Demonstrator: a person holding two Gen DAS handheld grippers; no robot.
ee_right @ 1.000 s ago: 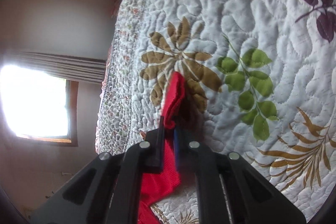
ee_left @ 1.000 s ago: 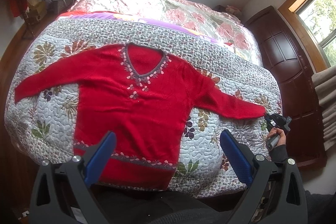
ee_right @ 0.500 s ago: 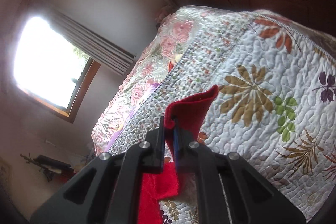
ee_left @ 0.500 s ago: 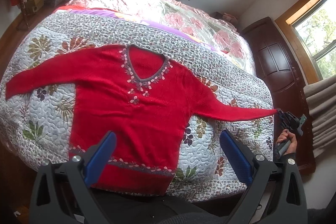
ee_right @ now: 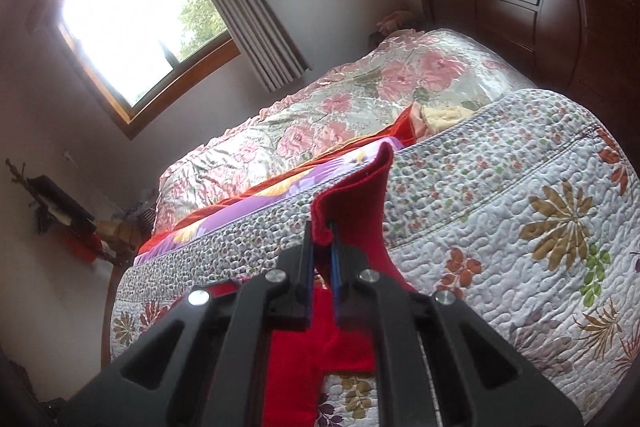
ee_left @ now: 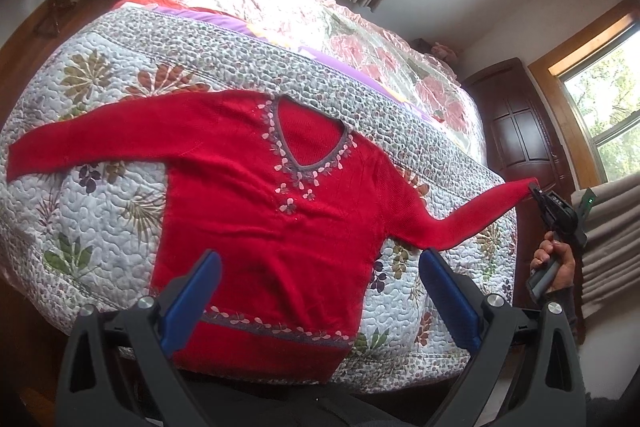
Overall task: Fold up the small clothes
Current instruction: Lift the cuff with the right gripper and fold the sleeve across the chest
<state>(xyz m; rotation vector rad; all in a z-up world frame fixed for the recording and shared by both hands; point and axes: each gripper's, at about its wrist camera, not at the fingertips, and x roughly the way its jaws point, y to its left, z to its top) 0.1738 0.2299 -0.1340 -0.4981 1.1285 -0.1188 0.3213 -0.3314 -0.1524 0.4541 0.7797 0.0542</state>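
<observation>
Red V-neck sweater (ee_left: pixel 272 219) lies face-up on the quilted bedspread (ee_left: pixel 80 235). Right gripper (ee_right: pixel 322 247), jaws closed, pinches the cuff (ee_right: pixel 352 195), lifting that sleeve. Left gripper (ee_left: pixel 320 291) hovers wide open, empty. The knit looks soft, limp, probably light; grasp cuffs or hem.

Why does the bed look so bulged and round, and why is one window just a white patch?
Left wrist view: the fisheye lens bows the quilt and darkens the corners; the red sweater stays sharp. Right wrist view: the window is blown out to glare, the wall beside it dim, and the right tongs are shut on the sleeve cuff.
</observation>
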